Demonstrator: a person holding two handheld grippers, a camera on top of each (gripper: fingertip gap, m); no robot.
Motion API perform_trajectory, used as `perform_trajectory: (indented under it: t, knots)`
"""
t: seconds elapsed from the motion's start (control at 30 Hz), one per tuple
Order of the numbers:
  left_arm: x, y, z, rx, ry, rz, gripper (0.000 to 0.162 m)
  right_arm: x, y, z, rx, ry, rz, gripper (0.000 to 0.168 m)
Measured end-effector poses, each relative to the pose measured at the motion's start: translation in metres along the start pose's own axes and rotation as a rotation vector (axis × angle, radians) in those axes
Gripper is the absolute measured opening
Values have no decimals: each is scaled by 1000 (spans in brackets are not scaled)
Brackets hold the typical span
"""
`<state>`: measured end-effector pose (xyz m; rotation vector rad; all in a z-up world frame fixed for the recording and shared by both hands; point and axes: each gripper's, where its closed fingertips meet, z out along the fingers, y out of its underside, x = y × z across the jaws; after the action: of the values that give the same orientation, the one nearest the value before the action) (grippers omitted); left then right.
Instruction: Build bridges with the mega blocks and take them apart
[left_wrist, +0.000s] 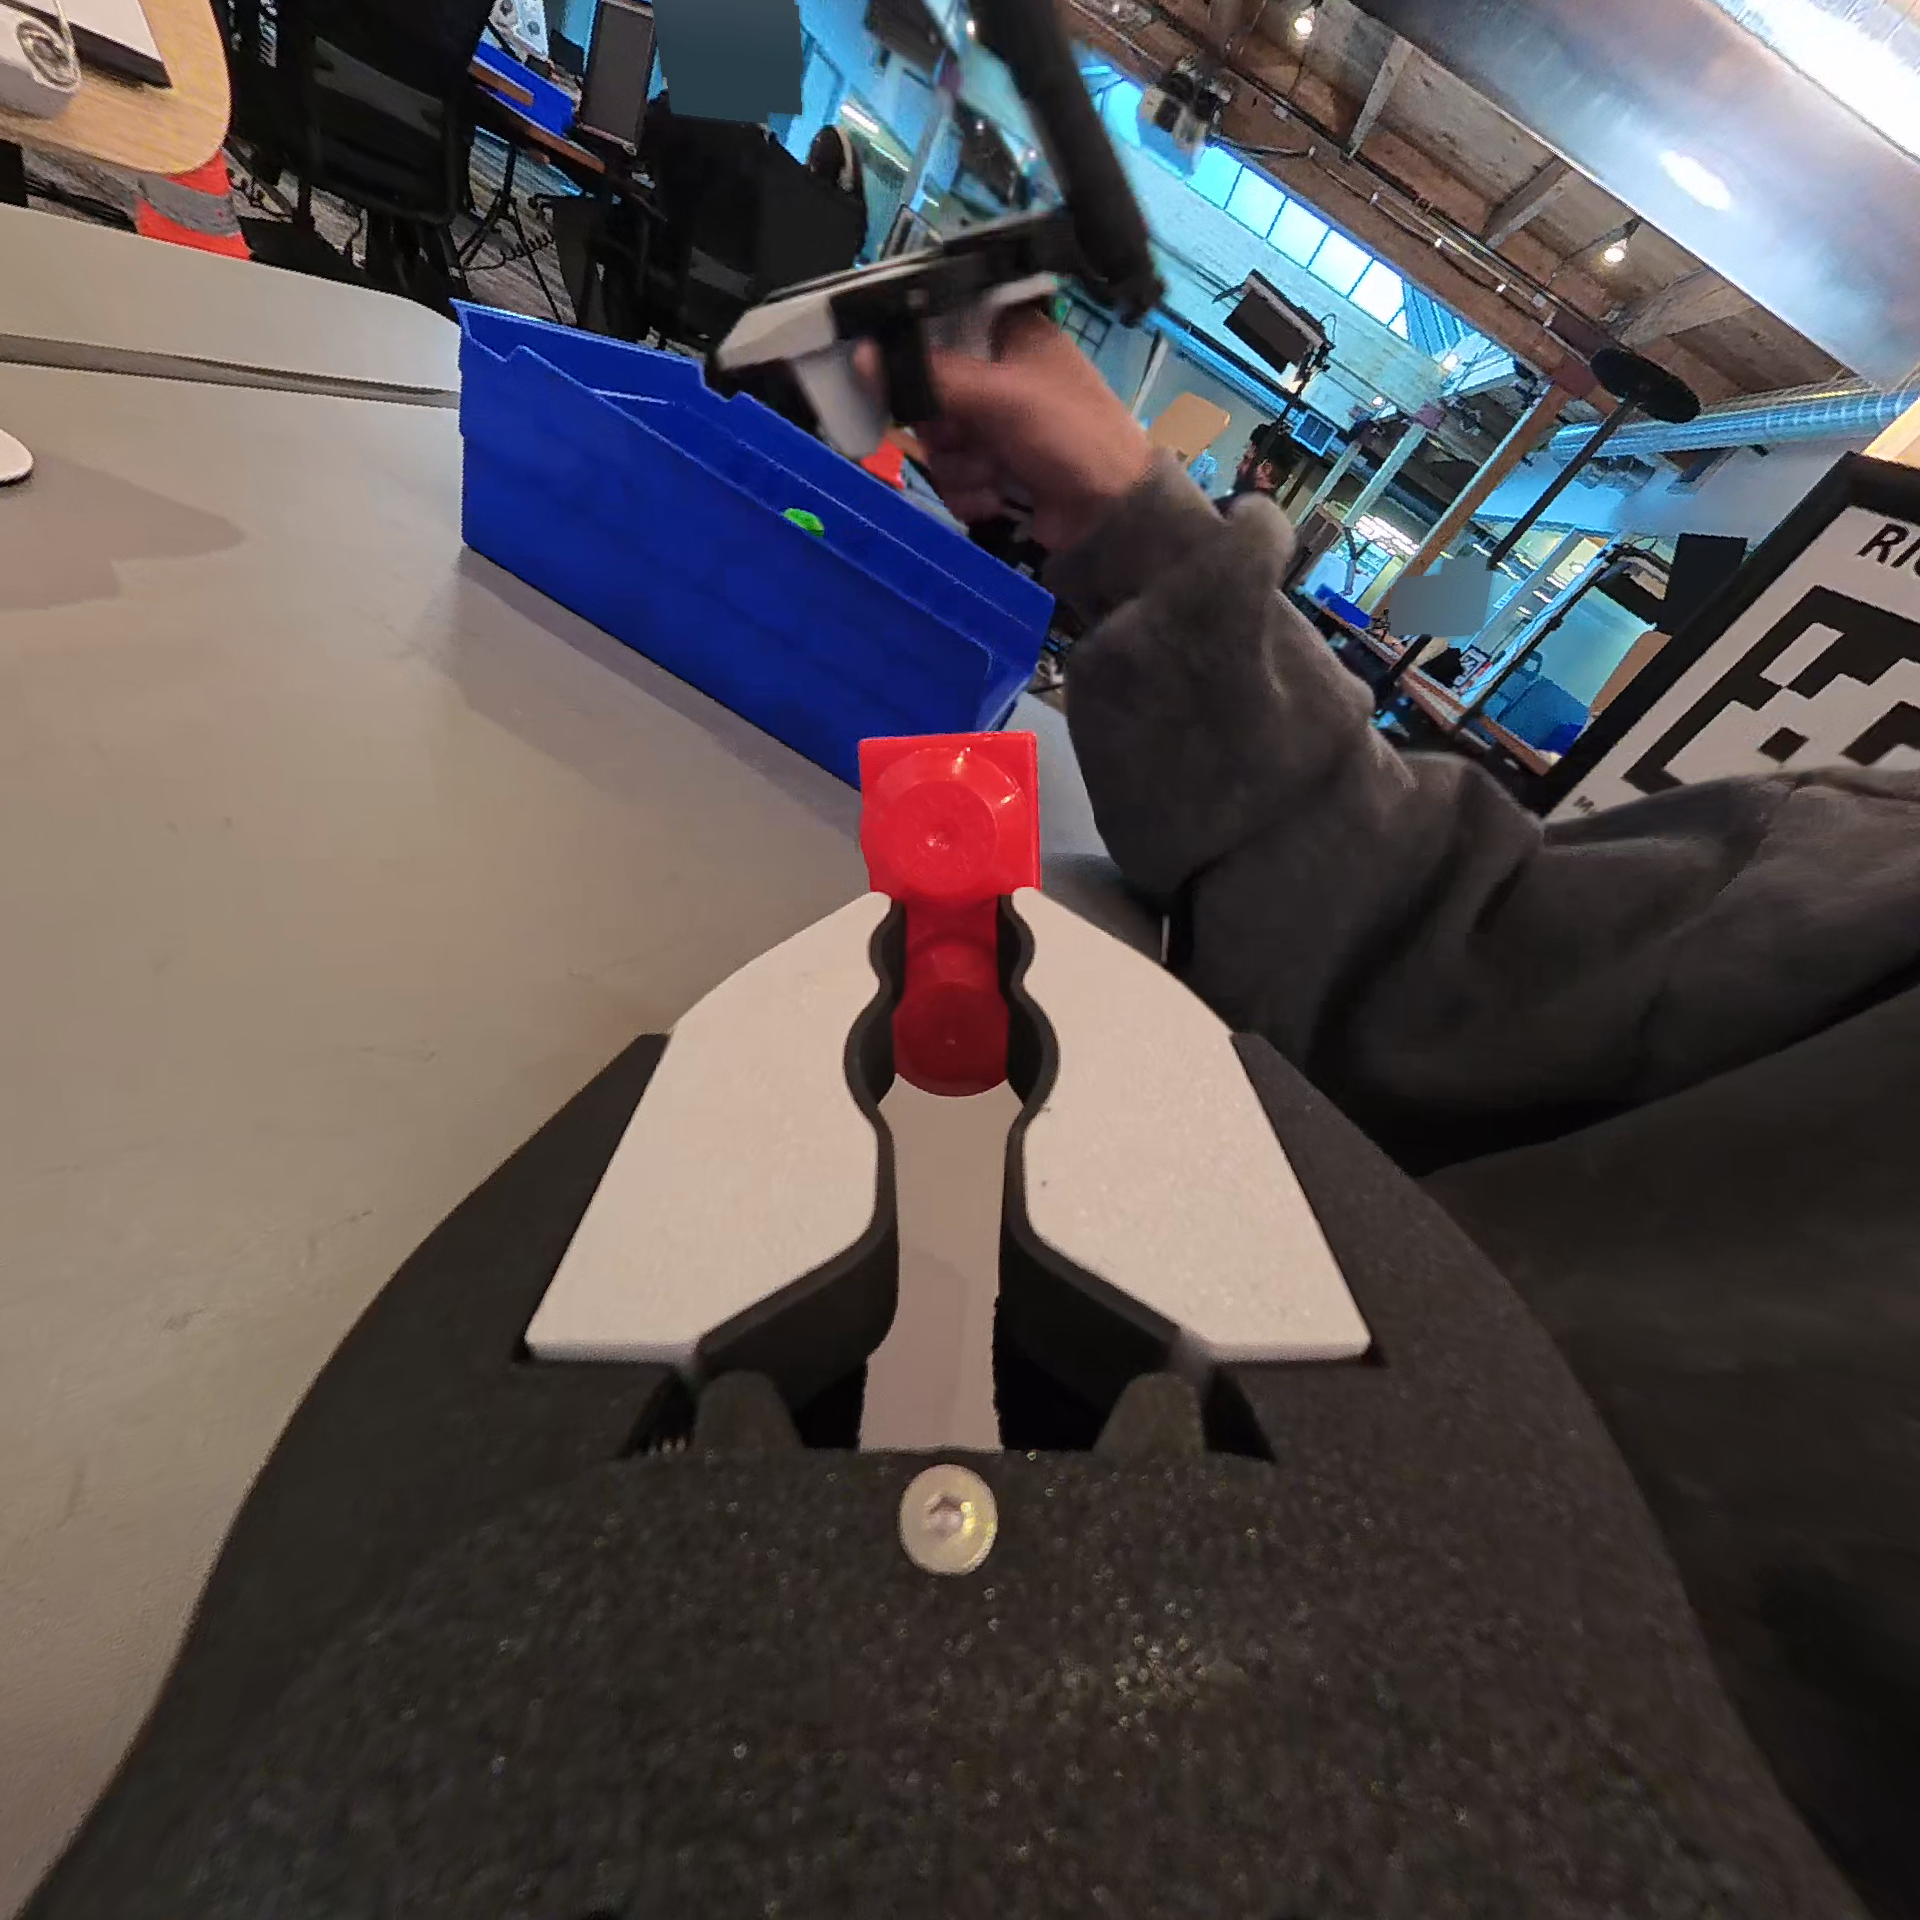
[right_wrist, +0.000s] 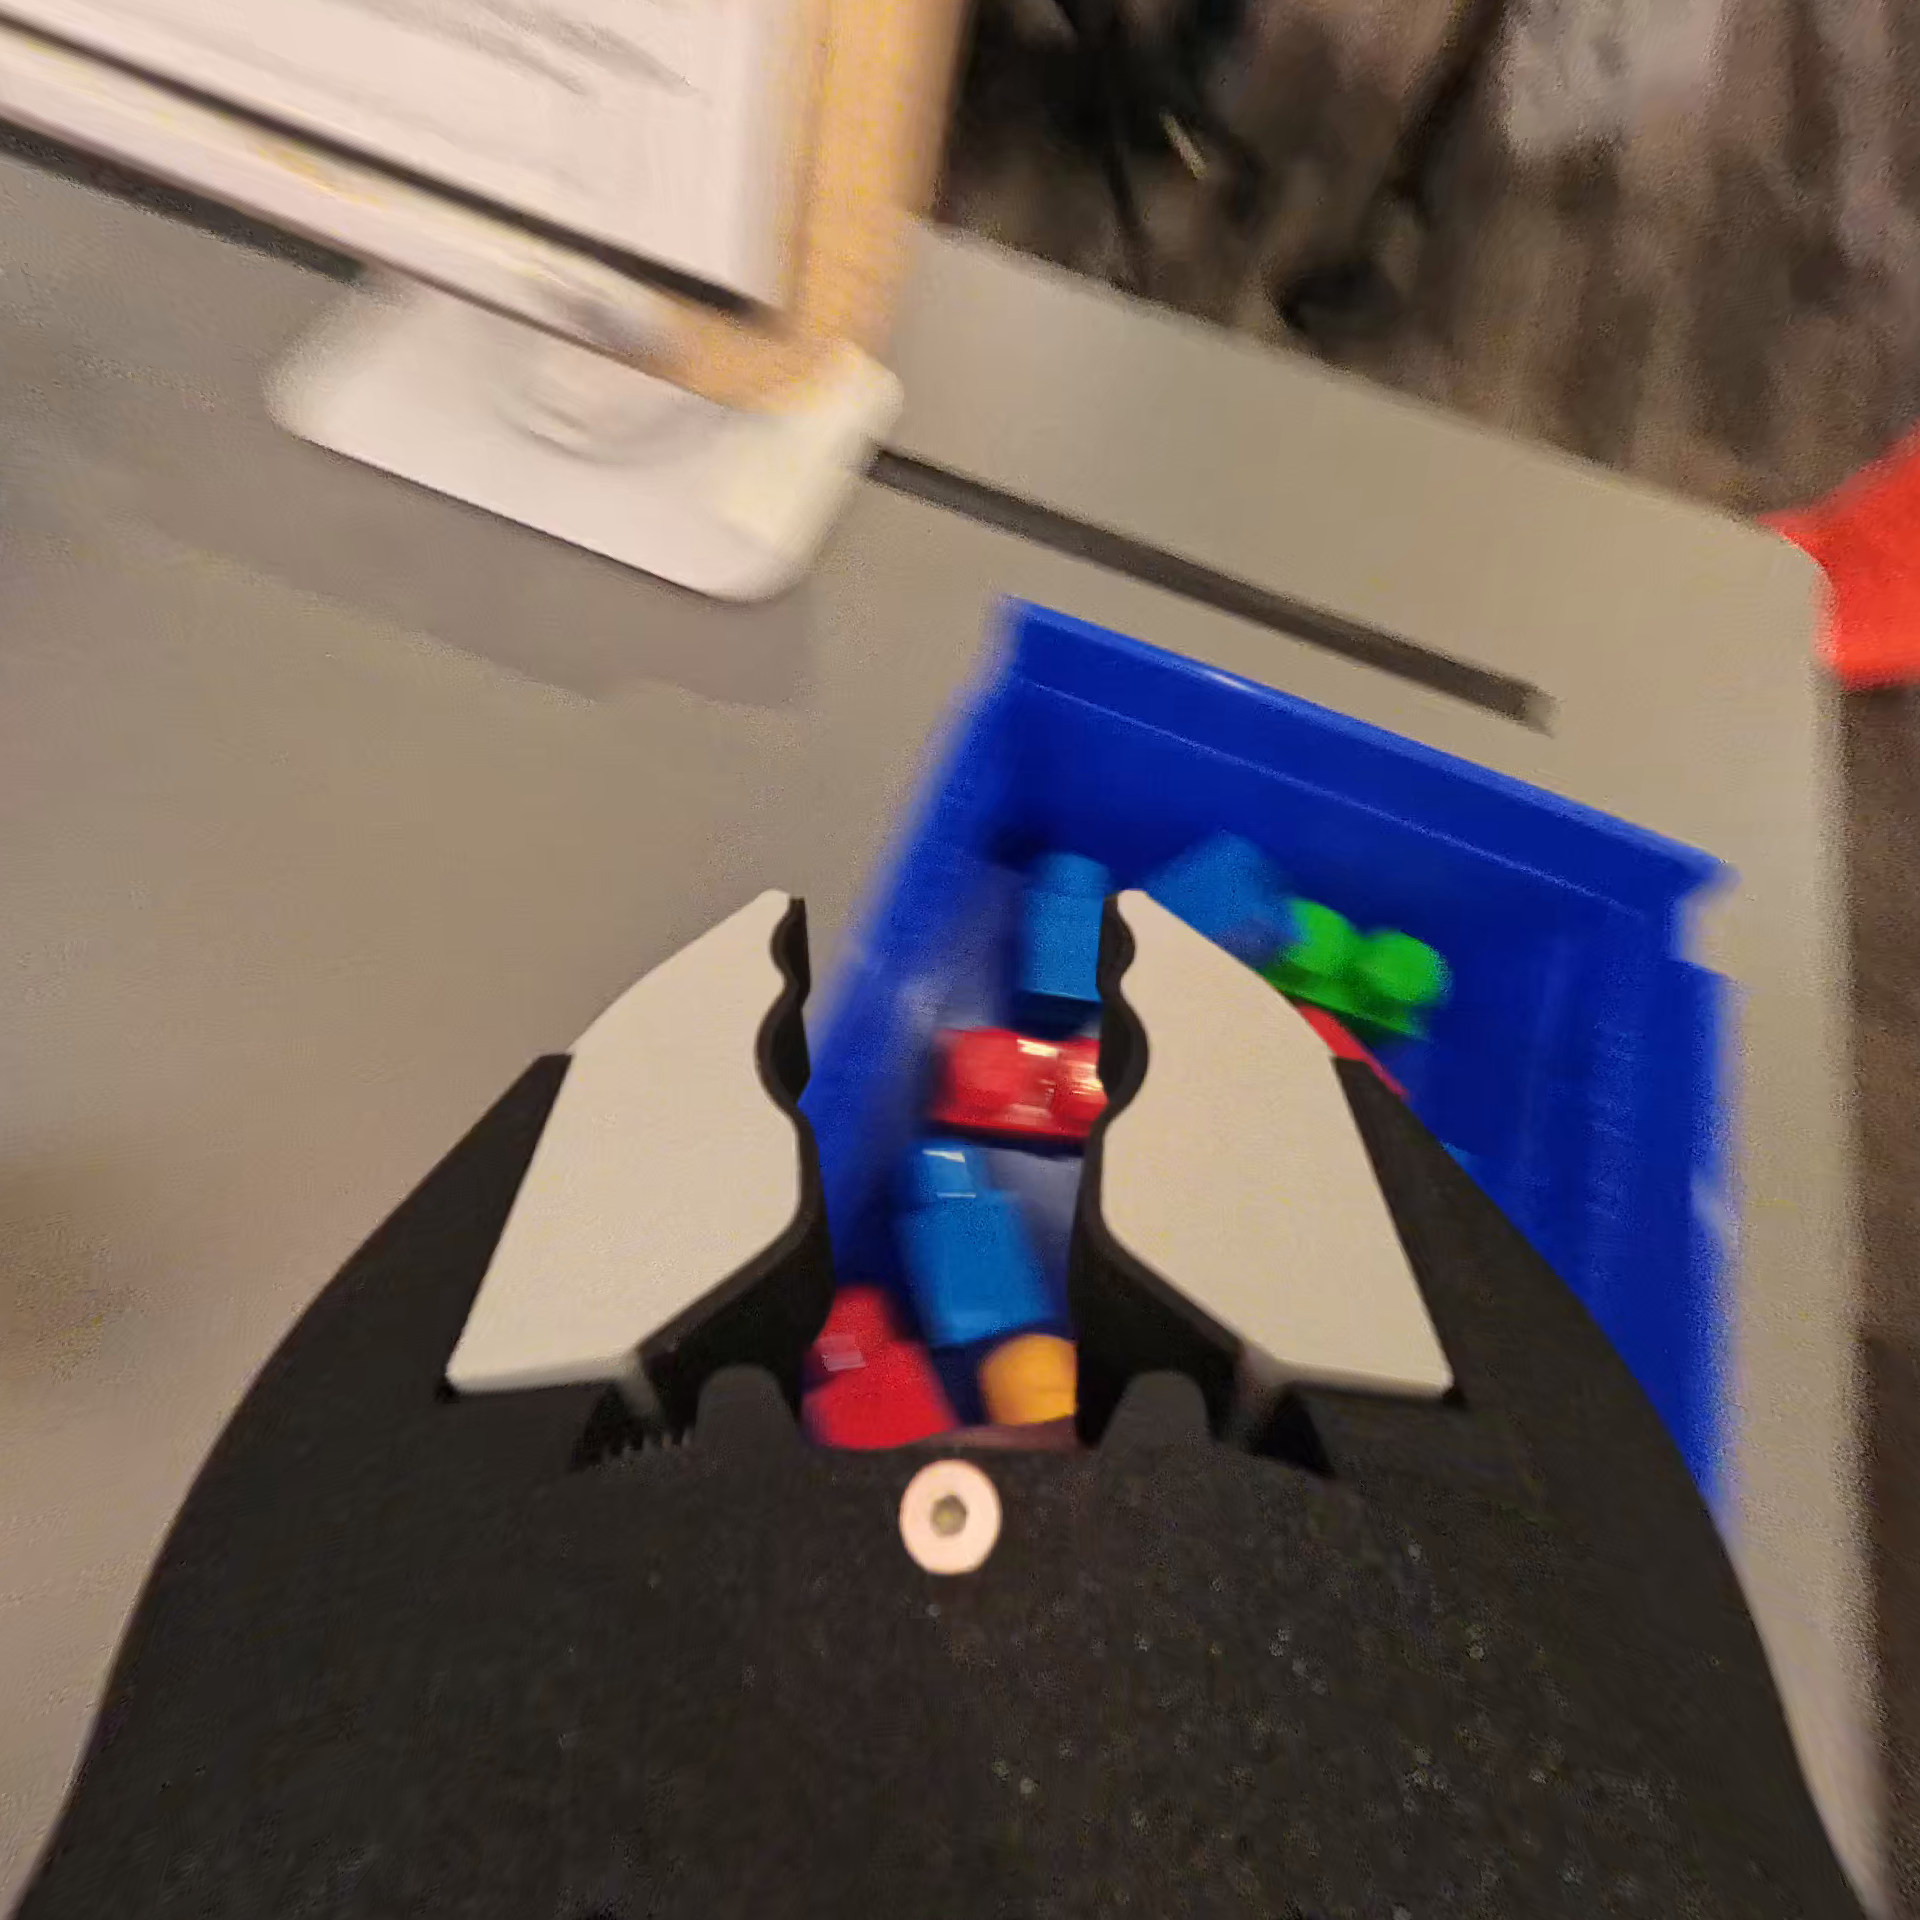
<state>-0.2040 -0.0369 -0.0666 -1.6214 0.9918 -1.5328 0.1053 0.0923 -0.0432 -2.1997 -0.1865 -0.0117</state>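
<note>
Left gripper (left_wrist: 948, 914) was pressed together on a red block (left_wrist: 948, 831). The block's long axis ran forward along the fingers: one stud sat clamped between the pads, and the squared end projected past the fingertips. This gripper was held above the grey table (left_wrist: 260, 831), on the near side of the blue bin (left_wrist: 727, 582) and well apart from it.

Right gripper (right_wrist: 951, 914) was spread and carried nothing. It hung directly over the bin (right_wrist: 1351, 790), pointing down into it. In the left wrist view the same gripper (left_wrist: 831, 364) appeared above the bin's far rim, with the person's hand (left_wrist: 1029, 436) and grey sleeve (left_wrist: 1247, 727) reaching across. The right gripper was therefore the nearer of the two to the loose blocks.

Contents of the bin, as seen between the spread fingers from near to far:
- a red block (right_wrist: 873, 1371) and an orange block (right_wrist: 1029, 1377) closest to the gripper body;
- a blue block (right_wrist: 966, 1247);
- a red block (right_wrist: 1013, 1086) lying crosswise to the fingers;
- a blue block (right_wrist: 1060, 935) level with the fingertips, its long axis in line with them;
- a green block (right_wrist: 1361, 977) off to the right of the fingers.

Motion blur obscured finer detail. No bridge stood on the table in either view, so building was judged to be at an early stage. The next pick probably called for a straight descent onto one of the blocks lying in the gap; the crosswise red one presented its narrow width to the fingers.
</note>
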Motion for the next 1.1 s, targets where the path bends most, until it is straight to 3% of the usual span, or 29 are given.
perform_trajectory:
  t: [0.07,0.17,0.3,0.5,0.63,0.7,0.9,1.1]
  knots:
    - [2,-1,1,7,15,-3,16,-83,-9,-44,194,-295,-6,53]
    - [7,-3,2,20,58,-19,16,-202,17,-101,337,-791,9,56]
    - [16,-9,2,53,132,-54,16,-262,62,-104,363,-978,142,62]
    - [19,-8,4,52,175,-70,16,-296,91,-81,237,-1051,235,68]
    - [16,-3,7,30,154,-65,16,-307,94,-85,241,-1122,262,37]
    - [17,-3,5,28,166,-67,16,-306,91,-89,273,-1127,248,37]
    - [14,-4,0,22,141,-33,15,-290,88,-93,300,-1100,209,36]
    - [-9,-21,-24,118,162,-154,15,-245,72,-102,372,-1053,244,36]
